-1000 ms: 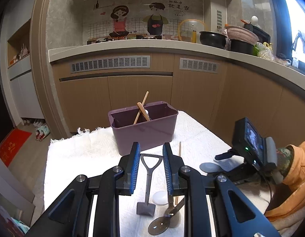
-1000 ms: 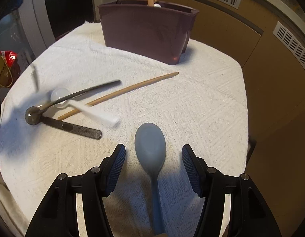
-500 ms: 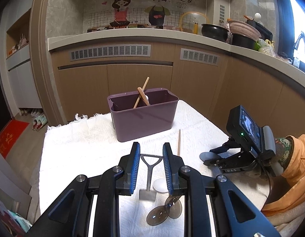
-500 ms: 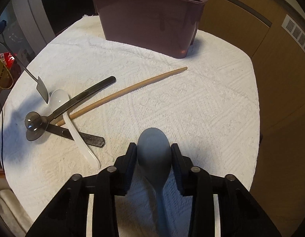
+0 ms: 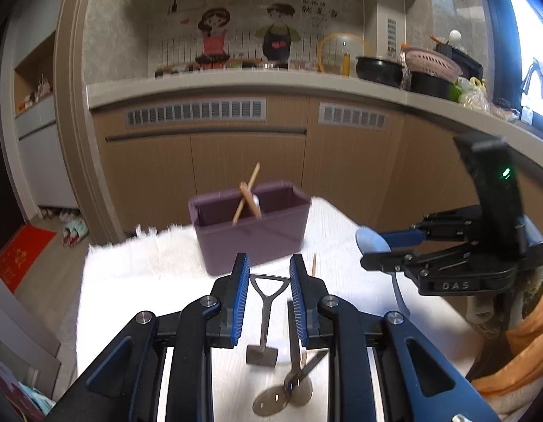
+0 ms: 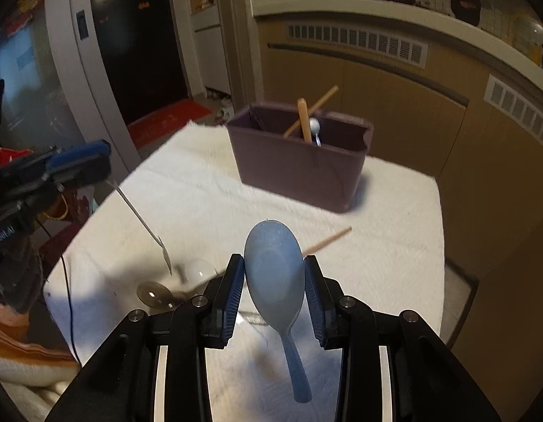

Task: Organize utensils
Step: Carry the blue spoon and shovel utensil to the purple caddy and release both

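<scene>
Our right gripper clamps the blue spoon by its bowl, clear of the cloth; our left gripper pinches the small metal spatula. We should tip the spoon handle-down over the purple bin, avoiding the 2 sticks inside.

Daylight glares from the window, the dim right-wrist view is motion-blurred, and fisheye edges bend.

Purple bin on white cloth, wooden sticks leaning inside. Left gripper in front of bin, clamping small metal shovel by handle. Right gripper right of bin, gripping blue spoon above cloth.
</scene>
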